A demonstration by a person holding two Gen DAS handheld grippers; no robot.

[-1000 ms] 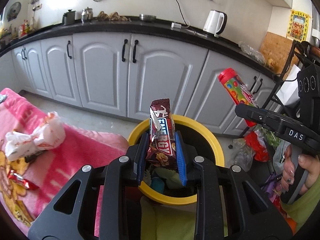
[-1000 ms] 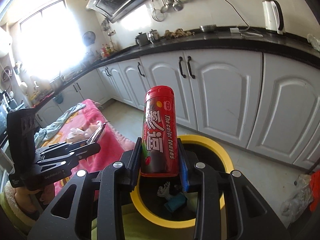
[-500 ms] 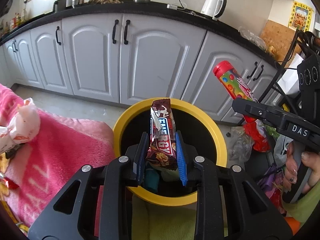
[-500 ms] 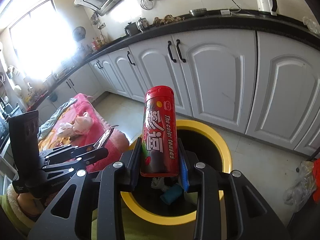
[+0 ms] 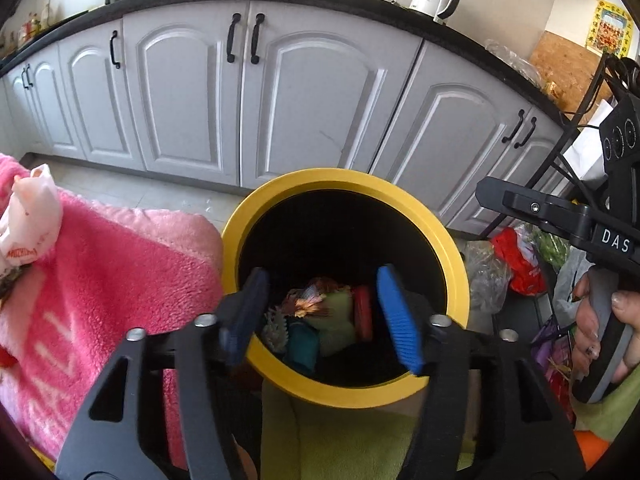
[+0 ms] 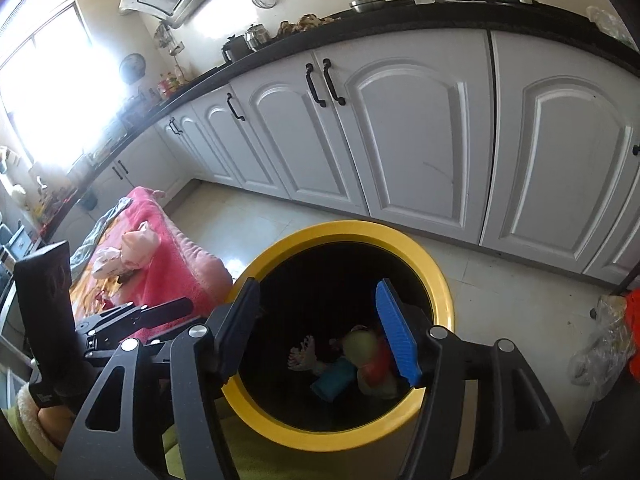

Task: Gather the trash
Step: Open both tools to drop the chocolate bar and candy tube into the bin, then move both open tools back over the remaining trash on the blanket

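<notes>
A black bin with a yellow rim stands right under both grippers. My left gripper hangs over its mouth, jaws opening, nothing between the blue pads. Inside lie a crumpled wrapper, a red candy tube and other scraps. My right gripper is also above the bin, jaws opening and empty; it shows at the right of the left wrist view, held by a hand. More trash, white crumpled bags, lies on a pink blanket to the left.
Grey kitchen cabinets run behind the bin. Plastic bags and a black metal rack sit on the floor at the right. A green cloth lies under the bin's near side. The left gripper shows at the right wrist view's left.
Both grippers have opened and sunk toward the bin. The energy bar has left the left jaws and the red candy tube the right jaws; the tube now lies in the bin.
</notes>
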